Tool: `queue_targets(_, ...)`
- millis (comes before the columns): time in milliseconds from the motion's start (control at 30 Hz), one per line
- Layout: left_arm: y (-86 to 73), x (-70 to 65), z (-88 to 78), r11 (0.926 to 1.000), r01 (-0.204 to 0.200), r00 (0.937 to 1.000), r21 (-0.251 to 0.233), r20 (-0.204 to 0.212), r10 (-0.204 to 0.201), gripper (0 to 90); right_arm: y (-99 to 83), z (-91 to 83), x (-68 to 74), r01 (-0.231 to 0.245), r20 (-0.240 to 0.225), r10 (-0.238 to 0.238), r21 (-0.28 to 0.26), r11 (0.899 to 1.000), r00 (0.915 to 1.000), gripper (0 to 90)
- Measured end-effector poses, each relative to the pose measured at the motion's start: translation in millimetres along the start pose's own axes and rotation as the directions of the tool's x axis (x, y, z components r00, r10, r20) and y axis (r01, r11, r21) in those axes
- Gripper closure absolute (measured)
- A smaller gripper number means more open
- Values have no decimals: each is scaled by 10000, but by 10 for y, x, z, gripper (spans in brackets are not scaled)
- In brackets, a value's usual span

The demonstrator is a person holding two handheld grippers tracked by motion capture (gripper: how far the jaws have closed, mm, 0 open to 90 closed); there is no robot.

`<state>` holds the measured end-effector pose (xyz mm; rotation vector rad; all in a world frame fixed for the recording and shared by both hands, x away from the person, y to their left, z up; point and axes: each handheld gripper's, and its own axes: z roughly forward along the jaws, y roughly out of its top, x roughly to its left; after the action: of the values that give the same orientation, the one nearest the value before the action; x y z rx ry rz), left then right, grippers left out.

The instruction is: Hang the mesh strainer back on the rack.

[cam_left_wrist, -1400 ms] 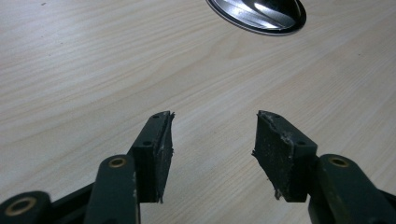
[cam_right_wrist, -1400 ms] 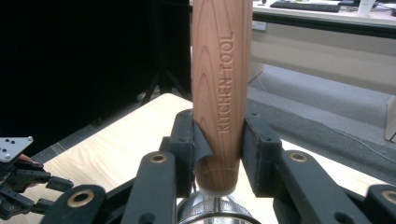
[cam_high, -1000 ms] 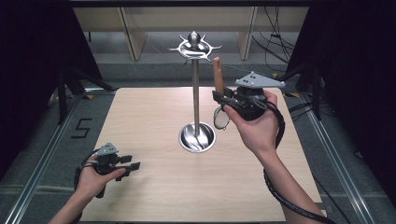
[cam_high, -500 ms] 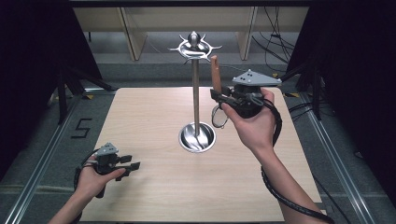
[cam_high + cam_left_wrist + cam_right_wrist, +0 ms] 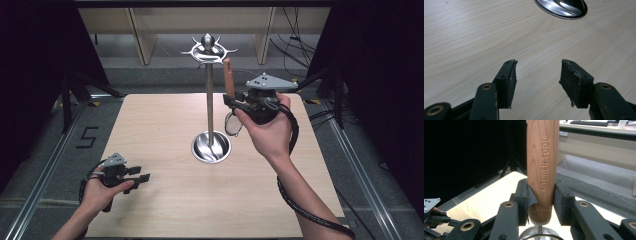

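The right gripper [image 5: 234, 102], jaws clamped on the strainer's [image 5: 229, 84] wooden handle, holds it upright just right of the stand's [image 5: 210, 100] top, its mesh hanging below; hooking it there likely comes next, while the left gripper [image 5: 141, 178] idles open near the stand's base.

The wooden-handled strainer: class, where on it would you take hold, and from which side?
Grip the strainer on the lower wooden handle, jaws closing on its two opposite sides, as the right gripper does. The handle stands upright, straight and thick; the wire mesh end hanging below looks too flimsy to pinch.
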<state>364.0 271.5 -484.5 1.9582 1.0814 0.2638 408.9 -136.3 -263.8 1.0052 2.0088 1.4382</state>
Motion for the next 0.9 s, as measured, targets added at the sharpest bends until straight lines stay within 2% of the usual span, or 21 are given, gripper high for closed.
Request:
queue_targets(100, -1, -3, 1, 10000, -7, 10000, -43, -31, 6, 455, 8, 14, -9, 116, 26, -116, -79, 9999, 9999, 688)
queue_targets(167, -1, 0, 1, 10000, -35, 10000, -19, -43, 35, 455, 9, 20, -4, -1, 19, 1, -16, 10000, 10000, 688)
queue_targets(200, 1, 4, -2, 10000, -47, 10000, 46, -5, 47, 455, 8, 32, -15, 142, 34, -142, -63, 9999, 9999, 688)
queue_targets(267, 1, 3, -1, 10000, -39, 10000, 44, -1, 39, 455, 9, 38, 1, -156, 66, 156, 48, 9999, 9999, 688)
queue_targets(300, 1, 3, -1, 10000, -39, 10000, 44, -1, 39, 455, 6, 56, -18, 44, 6, -44, -28, 10000, 10000, 688)
queue_targets(333, 1, 3, -1, 10000, -47, 10000, 42, -1, 47, 455, 6, 56, -18, 44, 6, -44, -28, 10000, 10000, 688)
queue_targets(567, 1, 4, -1, 10000, -41, 10000, 38, 3, 41, 455, 6, 111, -17, 12, 59, -12, 111, 9999, 10000, 688)
queue_targets(700, 1, 1, -1, 10000, -6, 10000, -4, 18, 6, 455, -9, 150, -3, -160, 34, 159, 95, 9998, 9999, 686)
queue_targets(767, 1, 2, -1, 10000, -6, 10000, 2, 18, 6, 455, -9, 157, -6, -157, 8, 157, 142, 9998, 9999, 687)
queue_targets(800, 1, 1, -1, 10000, 0, 10000, -9, 21, 0, 455, -7, 165, -14, 20, -29, -20, 117, 9999, 10000, 686)
queue_targets(833, 1, 0, -2, 10000, 6, 10000, -26, 23, -5, 455, -6, 161, 2, -219, -21, 219, 193, 9996, 9998, 686)
queue_targets(900, 1, 0, -2, 10000, -6, 10000, -17, 27, 6, 455, -7, 167, 3, -186, -32, 187, 198, 9996, 9998, 686)
